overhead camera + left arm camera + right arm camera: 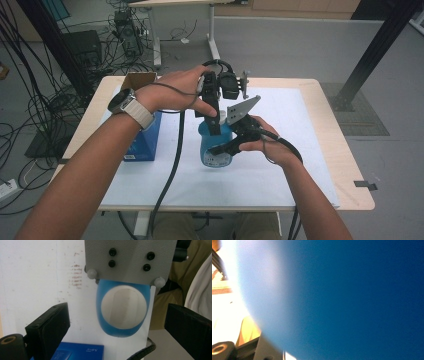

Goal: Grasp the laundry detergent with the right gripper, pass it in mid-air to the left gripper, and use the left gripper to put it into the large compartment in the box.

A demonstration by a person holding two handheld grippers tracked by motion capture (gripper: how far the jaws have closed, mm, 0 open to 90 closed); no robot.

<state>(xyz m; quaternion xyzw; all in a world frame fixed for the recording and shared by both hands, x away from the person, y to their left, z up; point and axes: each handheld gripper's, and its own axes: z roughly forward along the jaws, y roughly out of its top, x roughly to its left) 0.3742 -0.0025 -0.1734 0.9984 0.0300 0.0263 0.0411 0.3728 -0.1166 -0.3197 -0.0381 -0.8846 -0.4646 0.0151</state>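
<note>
Nearest the bottom of the high view, two bare forearms rise from the lower corners toward the middle of the frame, the left one wearing a wristwatch point(121, 101). Just above centre the right tongs point(220, 150) are clamped on the side of a blue cup point(214, 145), which stands on the white sheet point(280, 170) covering the surface point(345, 150); in the right gripper view the cup's blue wall sits pressed close against the lens, blurred. Right over the cup the left tongs point(214, 122) point down at its mouth, and in the left gripper view their black jaws stand wide apart at the lower left and lower right with nothing between them, the cup's white inside point(123, 308) showing at centre under the grey plate point(130, 260) of the right tongs. Left of the cup a blue box point(145, 142) lies on the sheet, with an open cardboard box point(139, 80) behind it. Farther back, in the upper left, cables point(45, 100) sprawl over the grey floor point(300, 45).
</note>
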